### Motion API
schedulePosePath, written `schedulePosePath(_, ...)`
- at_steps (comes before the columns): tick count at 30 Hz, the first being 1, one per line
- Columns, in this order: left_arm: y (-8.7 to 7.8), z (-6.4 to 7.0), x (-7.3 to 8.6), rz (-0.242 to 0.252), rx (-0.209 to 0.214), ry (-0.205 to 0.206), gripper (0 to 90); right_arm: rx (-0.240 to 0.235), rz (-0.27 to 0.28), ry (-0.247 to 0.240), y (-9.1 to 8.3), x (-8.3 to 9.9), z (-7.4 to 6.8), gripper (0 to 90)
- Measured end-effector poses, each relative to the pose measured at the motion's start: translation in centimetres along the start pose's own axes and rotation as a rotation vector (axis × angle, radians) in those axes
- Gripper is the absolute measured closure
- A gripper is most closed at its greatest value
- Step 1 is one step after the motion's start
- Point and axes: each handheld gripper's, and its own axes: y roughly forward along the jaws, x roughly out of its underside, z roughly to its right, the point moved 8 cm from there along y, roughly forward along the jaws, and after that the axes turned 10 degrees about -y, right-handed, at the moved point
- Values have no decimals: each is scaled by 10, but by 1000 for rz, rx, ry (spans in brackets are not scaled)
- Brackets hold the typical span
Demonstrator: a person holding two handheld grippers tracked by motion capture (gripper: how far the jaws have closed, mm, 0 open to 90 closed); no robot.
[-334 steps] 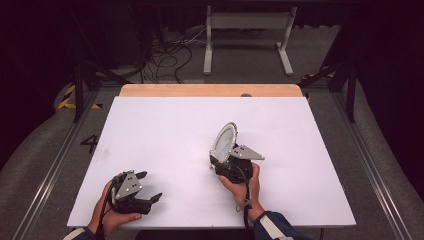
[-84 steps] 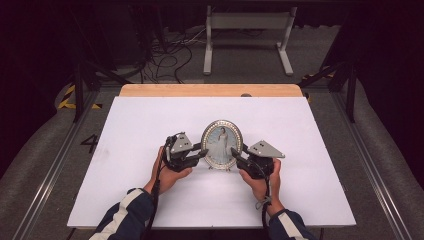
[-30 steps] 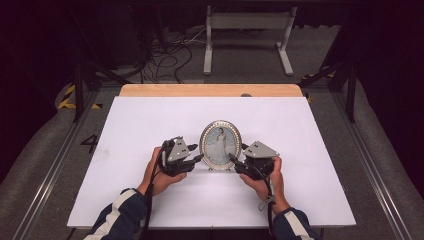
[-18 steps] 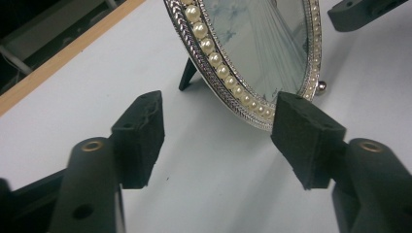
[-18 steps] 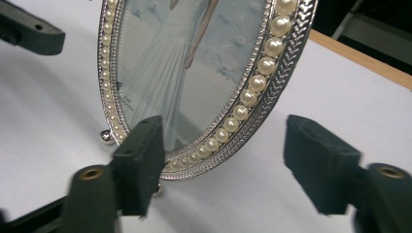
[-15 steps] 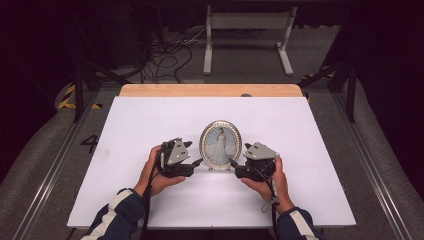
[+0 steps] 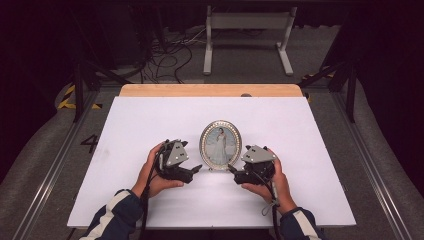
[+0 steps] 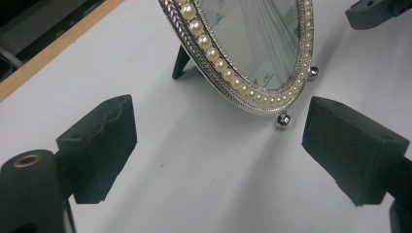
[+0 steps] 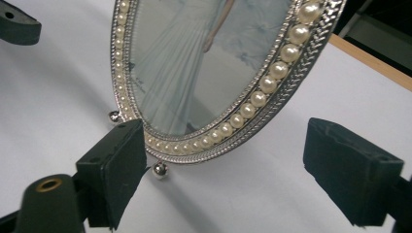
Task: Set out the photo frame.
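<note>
Smooth white tabletop [image 7: 150, 130], upright oval pearl-rimmed silver photo frame [image 7: 220, 145], left hand-held gripper [image 8: 218, 145] released, right hand-held gripper [image 9: 226, 167] released

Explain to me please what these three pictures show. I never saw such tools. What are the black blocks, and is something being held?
A person sits at a white table and holds a hand tool in each hand: the left gripper and the right gripper. Each has two black jaws that can pinch things.

The high view looks down from above the table. Each of the other two pictures comes from a small camera riding on one gripper, so the black blocks at the bottom are that gripper's own jaws.

On the table stands an oval picture frame with a pearl rim, on small ball feet and a back prop. Both grippers are open beside its base; nothing is held.
</note>
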Motion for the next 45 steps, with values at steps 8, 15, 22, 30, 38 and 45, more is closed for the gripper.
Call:
schedulePosePath(8,-1,2,8,-24,8,24,99,-25,-11,-28,-1,-2,-6,121)
schedulePosePath(15,-1,3,9,-29,0,34,98,-22,-38,-35,-1,4,-6,125)
schedulePosePath(22,-2,7,8,-39,-13,63,96,-11,-51,-36,-5,12,-2,132)
schedulePosePath(30,-10,7,16,-43,-17,61,96,16,-50,-60,-13,17,0,134)
schedulePosePath(38,-22,1,24,-43,-38,63,94,37,-21,-65,-22,23,4,149)
schedulePosePath(45,-28,-2,32,-59,-53,62,91,51,-29,-75,-26,28,6,149)
